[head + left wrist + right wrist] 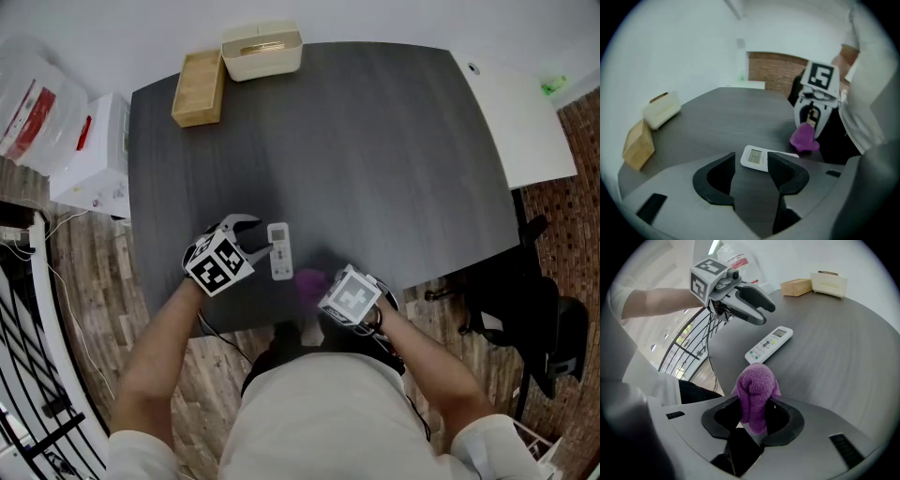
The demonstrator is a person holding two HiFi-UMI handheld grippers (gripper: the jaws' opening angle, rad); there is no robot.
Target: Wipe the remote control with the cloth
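Find remote control (280, 250) flat on dark worktop (375, 141), near front edge, keypad up. Read left gripper (751, 169) as empty: fingers moderately apart, just short of remote control. Read right gripper (756, 412) as clamped on purple cloth (754, 385), near remote control but clear of it. Judge no wiping contact at present; cloth contact and strokes left to do.

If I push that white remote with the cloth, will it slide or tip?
Likely slides, not tips: the remote lies flat on the smooth table. Looks light and stiff, so it may skate unless the left gripper steadies it.
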